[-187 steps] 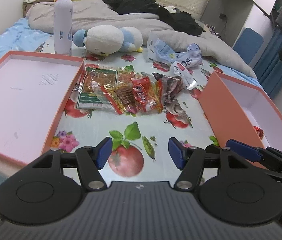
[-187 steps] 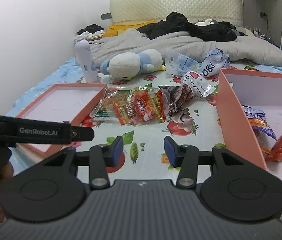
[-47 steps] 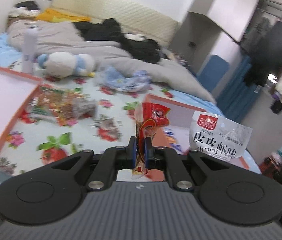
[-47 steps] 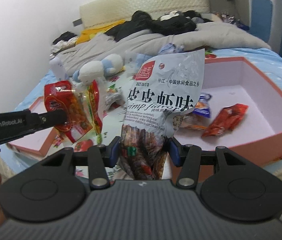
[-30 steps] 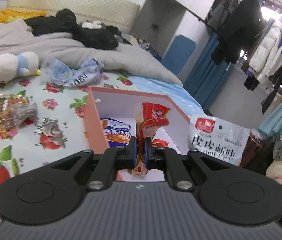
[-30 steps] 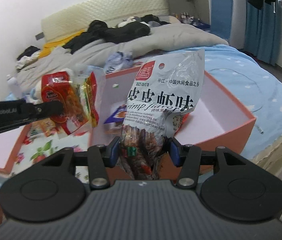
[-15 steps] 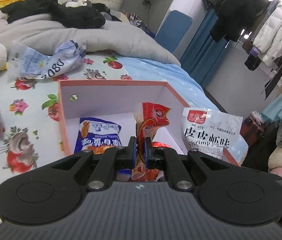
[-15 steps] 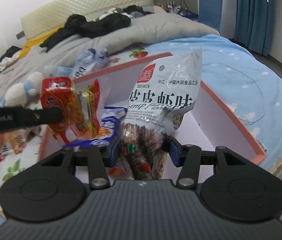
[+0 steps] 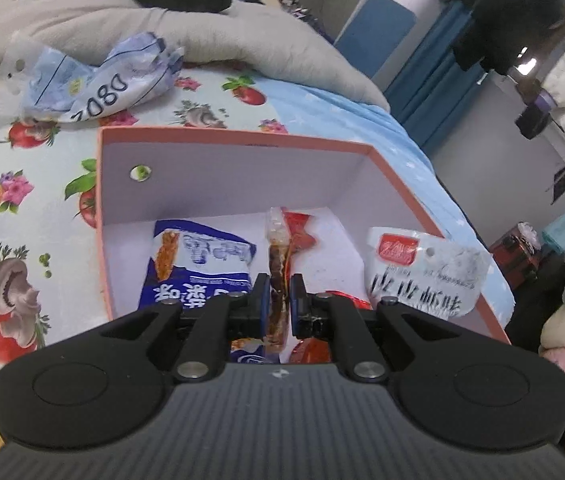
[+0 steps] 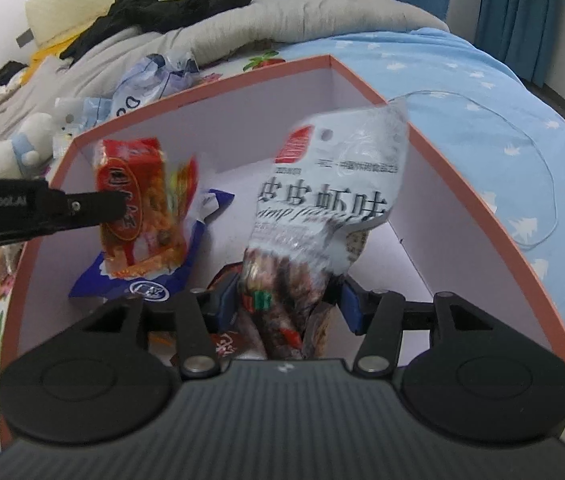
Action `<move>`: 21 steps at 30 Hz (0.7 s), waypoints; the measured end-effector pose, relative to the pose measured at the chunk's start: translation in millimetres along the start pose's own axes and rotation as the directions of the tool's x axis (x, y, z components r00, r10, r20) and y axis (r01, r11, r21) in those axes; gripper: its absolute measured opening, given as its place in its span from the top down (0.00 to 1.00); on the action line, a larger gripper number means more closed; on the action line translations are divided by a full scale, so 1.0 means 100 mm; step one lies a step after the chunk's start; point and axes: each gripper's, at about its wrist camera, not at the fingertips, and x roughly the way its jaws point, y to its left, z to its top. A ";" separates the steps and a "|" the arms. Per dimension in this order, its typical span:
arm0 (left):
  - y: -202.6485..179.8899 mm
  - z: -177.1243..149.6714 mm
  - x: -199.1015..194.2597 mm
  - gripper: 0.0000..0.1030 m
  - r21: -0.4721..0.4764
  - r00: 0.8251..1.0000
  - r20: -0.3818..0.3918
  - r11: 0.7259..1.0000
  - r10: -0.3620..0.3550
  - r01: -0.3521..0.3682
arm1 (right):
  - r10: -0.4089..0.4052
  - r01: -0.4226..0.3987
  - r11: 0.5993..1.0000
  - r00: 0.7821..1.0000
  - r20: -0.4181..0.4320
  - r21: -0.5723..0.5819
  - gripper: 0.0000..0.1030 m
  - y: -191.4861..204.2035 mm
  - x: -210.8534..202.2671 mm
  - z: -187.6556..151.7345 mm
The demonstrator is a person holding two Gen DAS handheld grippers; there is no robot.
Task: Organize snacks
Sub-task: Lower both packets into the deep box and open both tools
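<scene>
Silver-white foil with a red logo marks the shrimp snack bag (image 10: 324, 216), which stands between the pads of the right gripper (image 10: 288, 304) over the near half of the pink box (image 10: 462, 196); those jaws are opening, and a gap already shows beside the right-hand pad, so the bag looks to be slipping free rather than gripped. Just to its left the red-orange snack packet (image 10: 138, 208) hangs over the box's left side, pinched flat in the left gripper (image 9: 280, 304), whose fingers are drawn almost together on the wrapper. Under both, on the box floor, lie a blue-and-white packet (image 9: 198, 268) toward the left wall and a small red packet (image 9: 300, 228) toward the far wall, with more red wrapping near the front edge. The box sits at the right end of the flowered bedspread (image 9: 22, 208), a crumpled blue plastic bag (image 9: 94, 76) lying beyond its far wall and a grey quilt (image 9: 122, 20) heaped behind that. By my reading this is the drop-off step: both snacks are above the box and neither is yet at rest on its floor. Next, the right gripper needs to finish spreading and lift straight clear so the bag falls inside the walls, then the left should let go over the bare floor by the right wall.
</scene>
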 end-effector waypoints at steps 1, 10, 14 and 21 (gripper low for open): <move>0.02 0.00 -0.01 0.87 -0.008 1.000 0.000 1.000 -0.003 0.003 | -0.001 0.001 1.000 1.000 0.007 0.004 0.32 0.00 -0.02 -0.01; -0.04 -0.08 -0.45 0.63 0.025 0.998 0.054 1.000 -0.008 0.006 | 0.013 -0.012 1.000 0.998 0.058 -0.004 0.30 0.11 -0.32 -0.09; -0.08 -0.16 -0.78 0.56 0.027 0.996 0.089 1.000 -0.012 0.009 | 0.022 -0.022 1.000 0.995 0.093 -0.004 0.30 0.17 -0.56 -0.14; -0.17 -0.37 -1.46 0.52 0.058 0.988 0.151 0.998 -0.024 0.016 | 0.070 -0.071 0.998 0.987 0.147 -0.001 0.30 0.36 -0.97 -0.31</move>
